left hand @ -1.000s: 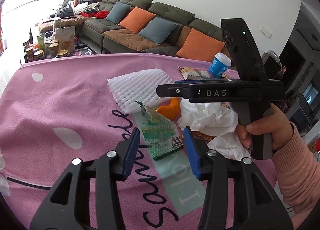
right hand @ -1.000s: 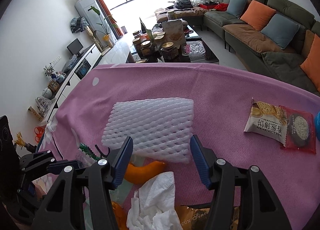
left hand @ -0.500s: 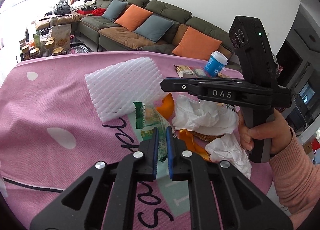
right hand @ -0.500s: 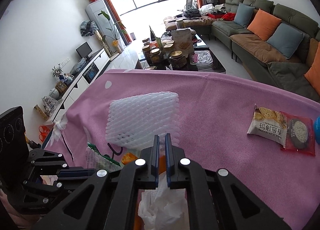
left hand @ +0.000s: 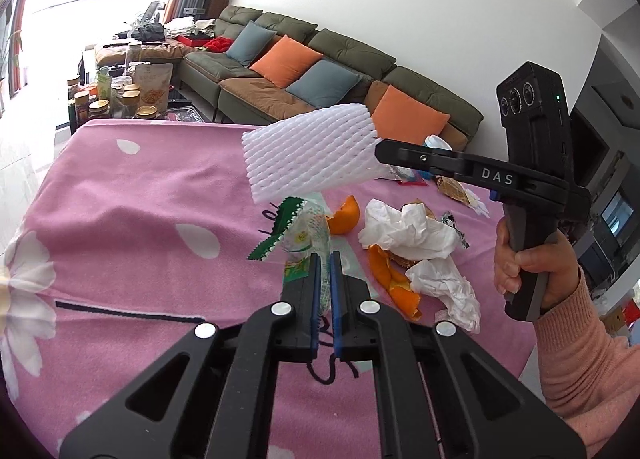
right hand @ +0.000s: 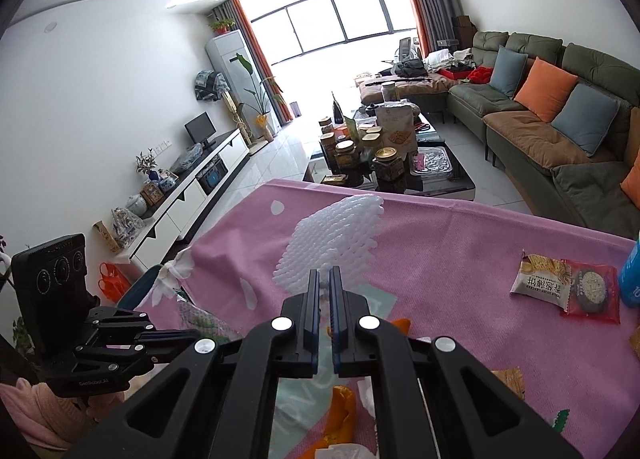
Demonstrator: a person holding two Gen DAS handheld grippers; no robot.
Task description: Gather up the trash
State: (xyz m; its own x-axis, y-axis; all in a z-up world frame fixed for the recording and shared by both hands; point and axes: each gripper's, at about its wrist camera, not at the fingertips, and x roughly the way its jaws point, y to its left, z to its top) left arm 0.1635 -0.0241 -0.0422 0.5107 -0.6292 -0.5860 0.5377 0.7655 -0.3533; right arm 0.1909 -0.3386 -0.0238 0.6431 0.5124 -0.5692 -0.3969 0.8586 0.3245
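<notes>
Jaws clamped on foam net (right hand: 332, 243), wrapper (left hand: 308, 231)

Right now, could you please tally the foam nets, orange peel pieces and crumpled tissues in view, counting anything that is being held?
Foam net: 1
Orange peel pieces: 2
Crumpled tissues: 2
Total: 5

pink flower-print tablecloth (left hand: 132, 195), white foam fruit net (left hand: 310, 151), orange peel pieces (left hand: 345, 215), green-edged clear wrapper (left hand: 298, 229), white crumpled tissues (left hand: 412, 233)
</notes>
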